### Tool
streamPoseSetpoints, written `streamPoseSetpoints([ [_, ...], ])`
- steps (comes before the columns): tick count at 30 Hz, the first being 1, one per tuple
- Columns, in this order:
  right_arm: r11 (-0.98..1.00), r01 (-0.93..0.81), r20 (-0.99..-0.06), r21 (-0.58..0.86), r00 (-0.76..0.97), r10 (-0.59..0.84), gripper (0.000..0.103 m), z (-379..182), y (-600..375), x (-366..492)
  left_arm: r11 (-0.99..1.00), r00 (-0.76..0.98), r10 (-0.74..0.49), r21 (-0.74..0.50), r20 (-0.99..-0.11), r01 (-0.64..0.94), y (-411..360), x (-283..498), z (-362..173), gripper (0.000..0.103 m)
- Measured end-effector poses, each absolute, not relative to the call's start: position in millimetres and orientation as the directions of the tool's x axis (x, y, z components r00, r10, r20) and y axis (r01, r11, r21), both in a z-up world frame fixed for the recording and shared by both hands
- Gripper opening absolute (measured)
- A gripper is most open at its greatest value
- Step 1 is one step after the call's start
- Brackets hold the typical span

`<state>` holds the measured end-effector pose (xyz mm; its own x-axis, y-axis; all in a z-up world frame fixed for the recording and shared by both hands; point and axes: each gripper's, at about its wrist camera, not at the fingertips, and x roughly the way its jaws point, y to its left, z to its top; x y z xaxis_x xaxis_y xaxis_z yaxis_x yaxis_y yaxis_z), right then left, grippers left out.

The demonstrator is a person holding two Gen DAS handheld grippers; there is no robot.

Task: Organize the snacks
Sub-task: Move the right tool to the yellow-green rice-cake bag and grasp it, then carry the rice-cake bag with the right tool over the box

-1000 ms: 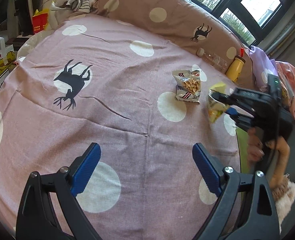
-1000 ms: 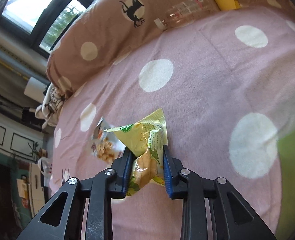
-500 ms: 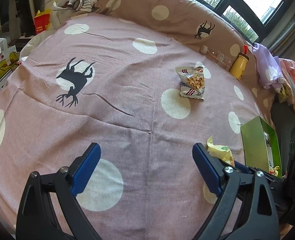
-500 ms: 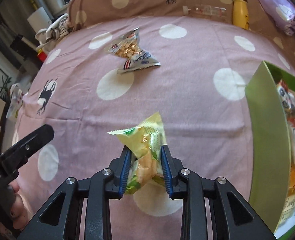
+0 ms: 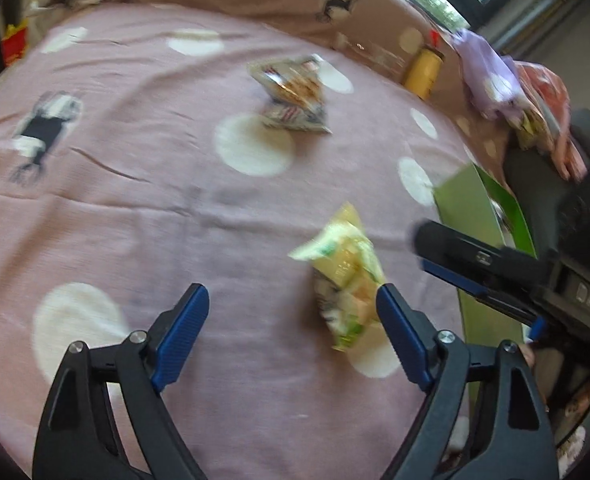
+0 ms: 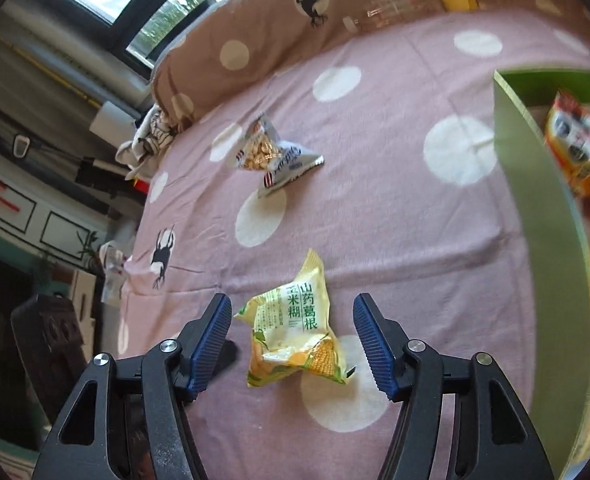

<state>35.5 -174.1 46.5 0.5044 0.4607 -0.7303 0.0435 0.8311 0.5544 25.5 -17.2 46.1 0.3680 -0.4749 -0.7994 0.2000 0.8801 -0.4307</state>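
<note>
Right gripper jaws just opening, spread clear of yellow corn snack packet lying between them on pink bedspread, apparently dropped short of green box at right; left gripper spread, empty.

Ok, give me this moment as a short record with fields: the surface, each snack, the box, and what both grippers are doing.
surface: pink polka-dot bedspread
yellow corn snack packet: lying on the bedspread, between the right gripper's pads but untouched
peanut packet: lying farther back, alone
green box: open, at the right edge, snack packs inside
right gripper: jaws have just been opening, packet released
left gripper: open, nothing held, jaws have just been closing a little, yellow packet lies beside its right finger
</note>
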Motion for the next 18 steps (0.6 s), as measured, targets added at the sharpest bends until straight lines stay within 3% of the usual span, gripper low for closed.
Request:
streamPoseSetpoints([
  [6, 0.830, 0.058, -0.761, 0.555, 0.437, 0.479, 0.064, 22.0, -165.5, 45.2, 0.857, 0.317, -0.513, -0.453, -0.798, 0.245, -39.0, 25.3, 31.9, 0.065],
  [9, 0.828, 0.048, -0.765, 0.559, 0.415, 0.493, 0.064, 16.3, -158.3, 46.9, 0.814, 0.293, -0.580, -0.520, -0.760, 0.260, -38.8, 25.8, 33.1, 0.039],
  [10, 0.825, 0.048, -0.763, 0.563, 0.415, 0.496, 0.064, 14.5, -157.6, 47.0, 0.805, 0.286, -0.592, -0.533, -0.753, 0.261, -39.3, 26.0, 33.0, 0.036],
  [11, 0.830, 0.047, -0.764, 0.555, 0.422, 0.487, 0.064, 14.0, -156.5, 46.5, 0.807, 0.289, -0.589, -0.529, -0.754, 0.264, -40.6, 25.5, 33.0, 0.035],
  [14, 0.820, 0.025, -0.749, 0.572, 0.424, 0.509, 0.050, 15.4, -154.4, 44.4, 0.811, 0.303, -0.583, -0.516, -0.754, 0.277, -42.6, 23.4, 34.9, 0.027],
  [18, 0.839, 0.018, -0.756, 0.544, 0.443, 0.481, 0.045, 22.2, -150.1, 40.1, 0.821, 0.332, -0.566, -0.483, -0.754, 0.303, -47.4, 20.0, 40.9, 0.025],
])
